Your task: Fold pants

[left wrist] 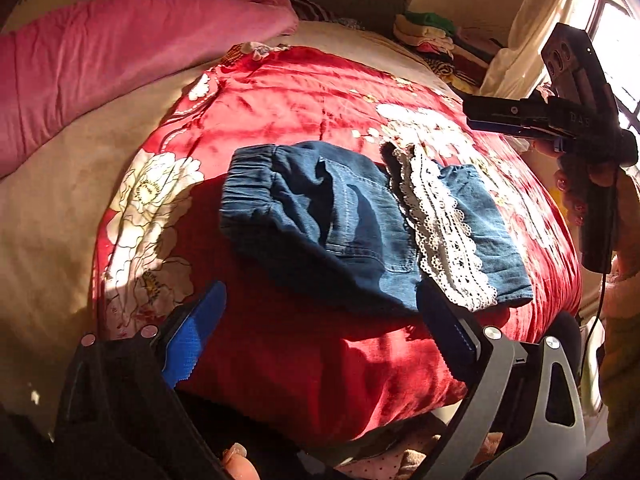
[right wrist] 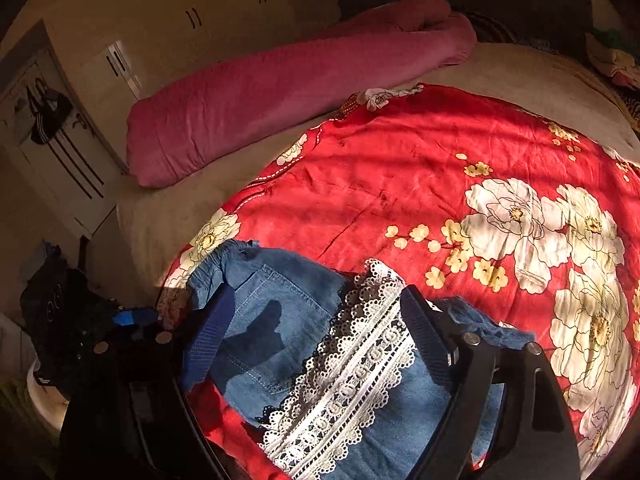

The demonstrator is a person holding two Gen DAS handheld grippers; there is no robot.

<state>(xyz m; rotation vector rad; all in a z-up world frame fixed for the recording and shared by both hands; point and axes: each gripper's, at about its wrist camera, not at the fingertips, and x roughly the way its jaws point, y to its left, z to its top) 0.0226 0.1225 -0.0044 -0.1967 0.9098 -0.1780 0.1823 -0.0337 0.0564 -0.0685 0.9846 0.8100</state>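
The pants [left wrist: 344, 216] are small blue denim ones with an elastic waistband and a white lace trim [left wrist: 440, 232], and they lie folded on a red flowered bedspread [left wrist: 300, 96]. My left gripper [left wrist: 320, 300] hovers over their near edge, jaws wide open and empty. A hand holds my right gripper [left wrist: 470, 116] raised at the far right, clear of the cloth. In the right wrist view that right gripper [right wrist: 316, 300] stands open above the pants [right wrist: 280, 312] and the lace trim [right wrist: 360, 360], holding nothing. The left gripper [right wrist: 128, 316] shows at the left edge.
A rolled pink quilt [right wrist: 280, 92] lies along the far side of the bed on a beige sheet [right wrist: 168, 216]. A pile of folded clothes [left wrist: 432, 36] sits at the bed's far corner by a sunlit window [left wrist: 616, 40]. Wardrobe doors [right wrist: 160, 20] stand behind.
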